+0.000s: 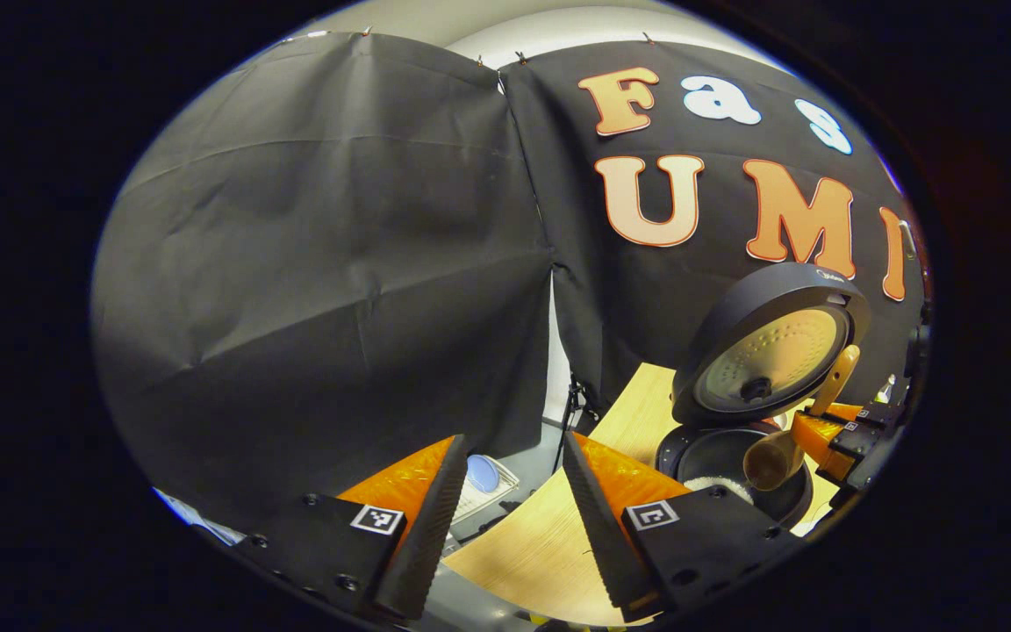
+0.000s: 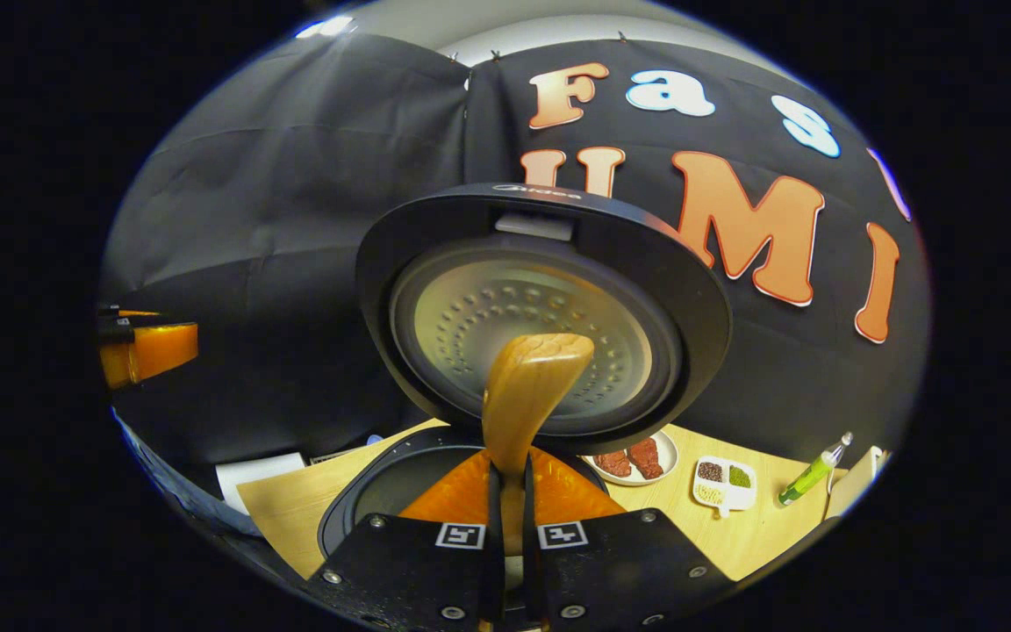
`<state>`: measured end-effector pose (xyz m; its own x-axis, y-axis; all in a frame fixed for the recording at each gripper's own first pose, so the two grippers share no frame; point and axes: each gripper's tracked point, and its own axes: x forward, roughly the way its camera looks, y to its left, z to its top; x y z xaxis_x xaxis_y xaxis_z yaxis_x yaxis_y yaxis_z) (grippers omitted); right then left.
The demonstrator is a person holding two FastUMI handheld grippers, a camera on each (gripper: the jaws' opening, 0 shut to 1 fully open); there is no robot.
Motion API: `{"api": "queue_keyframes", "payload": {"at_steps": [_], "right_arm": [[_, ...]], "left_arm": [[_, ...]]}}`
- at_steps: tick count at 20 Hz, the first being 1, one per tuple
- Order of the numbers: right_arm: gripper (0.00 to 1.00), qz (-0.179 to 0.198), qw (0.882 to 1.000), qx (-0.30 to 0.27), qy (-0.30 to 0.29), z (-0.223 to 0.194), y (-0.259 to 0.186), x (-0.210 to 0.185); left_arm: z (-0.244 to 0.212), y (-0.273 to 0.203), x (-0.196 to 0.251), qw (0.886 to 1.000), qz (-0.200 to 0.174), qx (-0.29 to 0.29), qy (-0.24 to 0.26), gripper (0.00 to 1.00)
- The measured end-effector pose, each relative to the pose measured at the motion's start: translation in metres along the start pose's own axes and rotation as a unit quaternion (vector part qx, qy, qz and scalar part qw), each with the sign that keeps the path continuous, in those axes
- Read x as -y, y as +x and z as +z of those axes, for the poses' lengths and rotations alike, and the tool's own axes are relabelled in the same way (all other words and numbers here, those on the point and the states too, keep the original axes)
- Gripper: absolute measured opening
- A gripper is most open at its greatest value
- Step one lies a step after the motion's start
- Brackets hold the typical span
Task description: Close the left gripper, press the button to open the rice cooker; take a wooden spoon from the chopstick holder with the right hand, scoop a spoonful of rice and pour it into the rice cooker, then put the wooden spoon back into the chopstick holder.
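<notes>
In the left gripper view, the left gripper (image 1: 505,518) hung with its fingers spread wide and nothing between them, over the near edge of the wooden table (image 1: 549,544). Through the gap, lower and farther off, a white tray with a blue object (image 1: 483,478) lay on a grey surface. To the right stood the rice cooker (image 1: 734,465), its lid (image 1: 769,347) raised upright so the pale dimpled inner plate faced forward. White rice (image 1: 716,483) lay at the bottom of the dark inner pot. The wooden spoon (image 1: 786,439) was tipped bowl-down above the pot's right side, held by the right gripper (image 1: 830,434) at the view's edge.

In the right gripper view, the left gripper (image 2: 146,351) showed at the far left. In the middle the right gripper (image 2: 512,509) was clamped on the wooden spoon (image 2: 527,395), both fingers pressing its handle, which rose in front of the open lid (image 2: 541,316) with the pot's rim (image 2: 356,509) below. Farther right on the table (image 2: 751,535) sat a plate holding reddish-brown pieces (image 2: 633,458), a divided white dish with dark, green and pale fillings (image 2: 723,483), and a tilted green bottle (image 2: 808,478).
</notes>
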<state>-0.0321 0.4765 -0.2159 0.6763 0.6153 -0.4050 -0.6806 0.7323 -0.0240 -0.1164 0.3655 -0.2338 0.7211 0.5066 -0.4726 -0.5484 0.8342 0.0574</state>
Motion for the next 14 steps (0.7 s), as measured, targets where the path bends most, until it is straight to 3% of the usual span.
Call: {"api": "queue_keyframes", "payload": {"at_steps": [6, 10, 14], "right_arm": [[0.08, 0.007, 1.0, 0.016, -0.021, 0.005, -0.01, 0.001], [0.08, 0.018, 0.997, -0.01, 0.068, -0.002, -0.024, 0.021], [0.08, 0.019, 0.988, -0.016, 0.154, -0.003, -0.048, 0.056]], "left_arm": [[0.007, -0.006, 0.008, 1.0, 0.002, 0.01, 0.008, 0.77], [0.015, -0.015, 0.026, 1.0, -0.016, 0.024, 0.006, 0.77], [0.028, -0.032, 0.053, 0.998, -0.038, 0.046, 0.02, 0.77]]}}
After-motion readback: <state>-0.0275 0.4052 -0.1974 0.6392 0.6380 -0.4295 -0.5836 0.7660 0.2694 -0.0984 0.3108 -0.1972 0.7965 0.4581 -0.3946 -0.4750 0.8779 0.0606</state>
